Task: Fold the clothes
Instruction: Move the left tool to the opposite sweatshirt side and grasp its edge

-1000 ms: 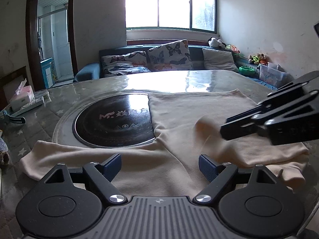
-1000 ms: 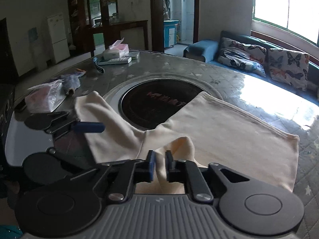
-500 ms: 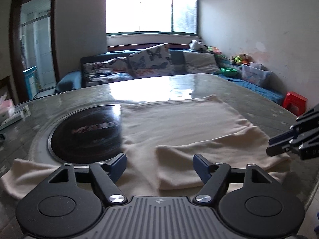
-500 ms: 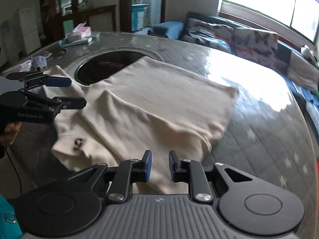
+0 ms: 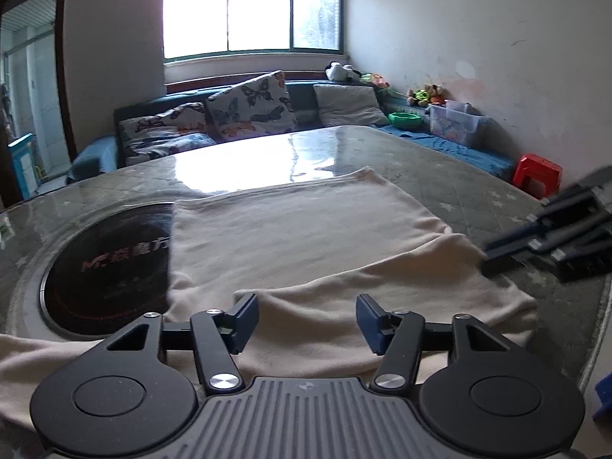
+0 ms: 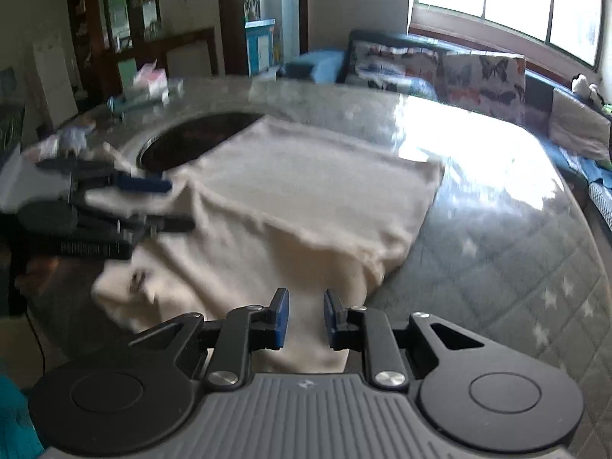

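We see daylight pouring through the blown-out white window (image 5: pixel 252 4), throwing hard glare across the glossy grey quilted tabletop (image 5: pixel 244 162). Walls bow and corners darken at the fisheye edges. In the right wrist view, motion blur smears the cluttered far table edge (image 6: pixel 114 111).

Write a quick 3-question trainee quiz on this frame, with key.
1. True or false: the left gripper is clamped on the cream garment.
2. What does the garment's left part partly cover? A) the tissue box B) the round black cooktop C) the red stool
3. Fill in: the sleeve nearest the right gripper lies folded ____ the garment's body.

Key:
1. False. Its jaws stand wide apart with cloth lying below them, not pinched.
2. B.
3. Over. It lies across the body; the right gripper is open too.
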Tool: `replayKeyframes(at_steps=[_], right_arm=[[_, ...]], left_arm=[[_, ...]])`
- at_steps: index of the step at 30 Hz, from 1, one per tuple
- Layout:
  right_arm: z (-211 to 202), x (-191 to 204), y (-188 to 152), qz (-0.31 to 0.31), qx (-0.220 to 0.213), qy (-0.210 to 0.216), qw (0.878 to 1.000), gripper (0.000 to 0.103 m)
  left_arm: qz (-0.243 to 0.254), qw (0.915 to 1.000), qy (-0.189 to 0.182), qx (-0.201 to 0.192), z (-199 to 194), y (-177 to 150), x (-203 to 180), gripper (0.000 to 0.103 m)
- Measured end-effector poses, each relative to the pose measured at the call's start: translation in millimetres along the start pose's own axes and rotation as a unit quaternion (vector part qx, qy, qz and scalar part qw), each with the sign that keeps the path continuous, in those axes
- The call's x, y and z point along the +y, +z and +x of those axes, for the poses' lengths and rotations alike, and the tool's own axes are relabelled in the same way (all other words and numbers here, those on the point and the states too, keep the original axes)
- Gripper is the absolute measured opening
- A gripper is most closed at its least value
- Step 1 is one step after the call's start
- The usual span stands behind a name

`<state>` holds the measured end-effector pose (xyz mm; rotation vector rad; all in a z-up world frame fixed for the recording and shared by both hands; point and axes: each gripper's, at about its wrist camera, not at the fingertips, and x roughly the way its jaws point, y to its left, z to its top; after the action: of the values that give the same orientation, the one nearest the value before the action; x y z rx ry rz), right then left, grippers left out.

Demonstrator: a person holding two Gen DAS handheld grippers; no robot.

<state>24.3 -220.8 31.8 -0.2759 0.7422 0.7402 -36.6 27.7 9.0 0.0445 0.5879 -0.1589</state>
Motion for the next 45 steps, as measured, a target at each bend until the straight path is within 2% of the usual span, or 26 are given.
replayKeyframes(at_steps=[4, 7, 12, 19, 25, 26, 29, 30, 35, 39, 45], right_arm=[[16.8, -4.5, 12.5, -0.003, -0.011, -0.006, 1.0, 0.018], [31.8, -9.3, 16.0, 0.001, -0.009, -0.009, 1.0, 0.018], [42.5, -14.9, 9.1, 0.009, 0.002, -0.013, 1.0, 0.017], [42.6, -13.7, 9.8, 0.004, 0.002, -0.013, 1.0, 0.017], [39.8, 1.4, 12.9, -0.021, -0.001, -0.018, 1.0, 0.02], [38.3, 5.5, 14.2, -0.025, -0.003, -0.014, 1.0, 0.021], [38.9, 24.2, 17.8, -0.047, -0.003, 0.006, 0.999, 0.025], [40.0, 31.3, 19.0, -0.056, -0.003, 0.014, 0.998, 0.025], [49.0, 69.5, 28.1, -0.1, -0.004, 0.051, 0.994, 0.025], [59.2, 97.0, 37.1, -0.128, -0.013, 0.073, 0.989, 0.025], [75.5, 127.9, 42.7, -0.153, -0.013, 0.087, 0.984, 0.024]], left_arm=[[0.008, 0.9998, -0.016, 0.0, 8.2, 1.5, -6.9, 0.056], [0.009, 0.9998, -0.015, 0.006, 14.9, 1.2, -5.5, 0.054], [-0.009, 0.9997, 0.009, 0.022, 23.6, -2.4, 8.3, 0.044], [-0.016, 0.999, 0.036, 0.018, 14.7, -7.7, 22.2, 0.044], [-0.033, 0.9975, 0.06, 0.015, -0.3, -15.0, 34.0, 0.049], [-0.038, 0.9969, 0.067, 0.012, -4.1, -15.6, 36.7, 0.056], [-0.055, 0.9941, 0.094, 0.001, -17.4, -18.1, 48.1, 0.066], [-0.061, 0.9928, 0.103, -0.002, -22.0, -19.1, 52.6, 0.07], [-0.089, 0.9837, 0.156, -0.016, -43.7, -25.5, 78.4, 0.076], [-0.122, 0.9702, 0.209, -0.018, -57.7, -33.9, 103.6, 0.077], [-0.167, 0.9499, 0.264, -0.013, -72.6, -47.0, 138.9, 0.077]])
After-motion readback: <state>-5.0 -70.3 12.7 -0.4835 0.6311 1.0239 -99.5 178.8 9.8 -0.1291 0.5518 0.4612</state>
